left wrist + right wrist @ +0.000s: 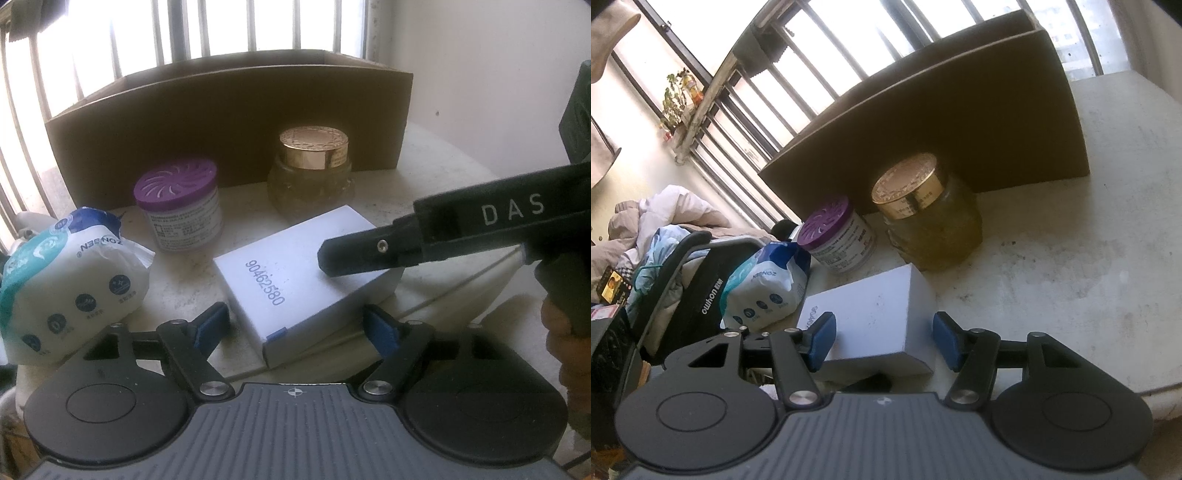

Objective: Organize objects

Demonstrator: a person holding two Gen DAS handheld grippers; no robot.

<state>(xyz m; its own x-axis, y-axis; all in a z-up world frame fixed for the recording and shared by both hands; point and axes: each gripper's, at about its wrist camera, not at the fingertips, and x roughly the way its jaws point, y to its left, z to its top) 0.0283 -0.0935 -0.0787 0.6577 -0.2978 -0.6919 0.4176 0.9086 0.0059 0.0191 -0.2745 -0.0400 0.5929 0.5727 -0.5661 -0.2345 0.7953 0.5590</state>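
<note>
A white box [295,266] printed with a number lies slanted on the pale table [1089,258]. My right gripper [884,341] is shut on the white box [879,314], blue pads pressed to both sides; one of its black fingers [354,254] reaches in from the right. My left gripper [297,328] stands open around the box's near end, pads clear of it. Behind sit a purple-lidded can [181,210] [838,240], a gold-lidded glass jar [312,173] [931,218] and a pack of wipes [74,280] [764,291].
An open cardboard box [229,122] [960,129] stands at the back of the table before a barred window. A black seat frame [709,280] and piled clothes crowd the left. A hand [565,350] holds the right gripper's handle. Bare tabletop stretches to the right.
</note>
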